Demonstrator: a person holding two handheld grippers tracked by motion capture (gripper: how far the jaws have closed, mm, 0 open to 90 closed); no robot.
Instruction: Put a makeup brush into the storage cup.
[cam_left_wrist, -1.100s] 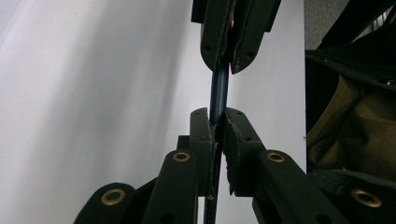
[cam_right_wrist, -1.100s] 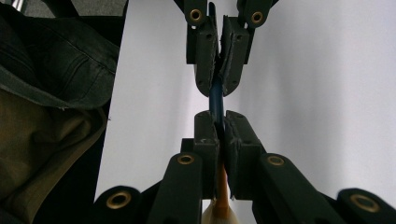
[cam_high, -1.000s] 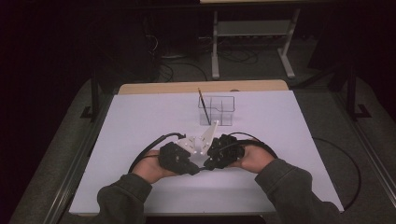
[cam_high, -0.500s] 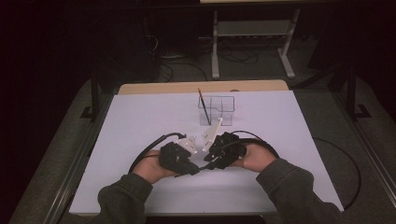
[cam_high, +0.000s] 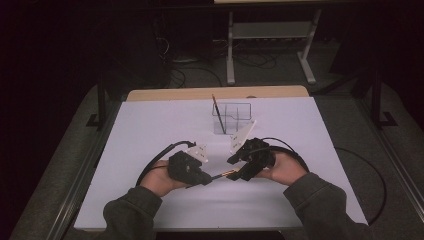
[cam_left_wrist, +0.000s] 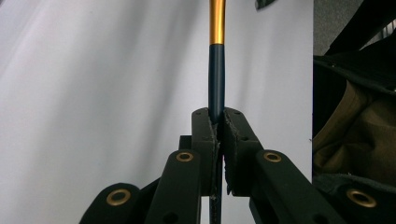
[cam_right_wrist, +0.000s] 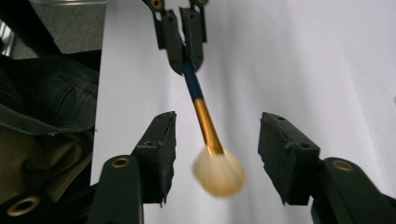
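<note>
A makeup brush (cam_right_wrist: 205, 121) has a dark blue handle, a gold ferrule and a pale, fluffy head (cam_right_wrist: 219, 173). My left gripper (cam_left_wrist: 218, 116) is shut on the blue handle (cam_left_wrist: 216, 70), and the brush points away from it toward the right hand. In the right gripper view the left gripper (cam_right_wrist: 184, 60) shows farther off, clamped on the handle. My right gripper (cam_right_wrist: 217, 122) stands open, with the ferrule and head between its jaws and touching neither pad. From above, the left gripper (cam_high: 207, 178) and right gripper (cam_high: 234, 167) face each other low over the table, with the brush (cam_high: 222, 175) spanning the gap.
A clear compartment organizer (cam_high: 235, 119) stands behind the hands at mid-table, with a thin dark brush (cam_high: 216, 107) leaning in it. The white table (cam_high: 150, 125) ends in a wooden far edge. Cables loop from both grippers. Dark floor and a metal stand lie beyond.
The two grippers have drawn slightly apart, the right one shifting right, so the brush now shows between them.
</note>
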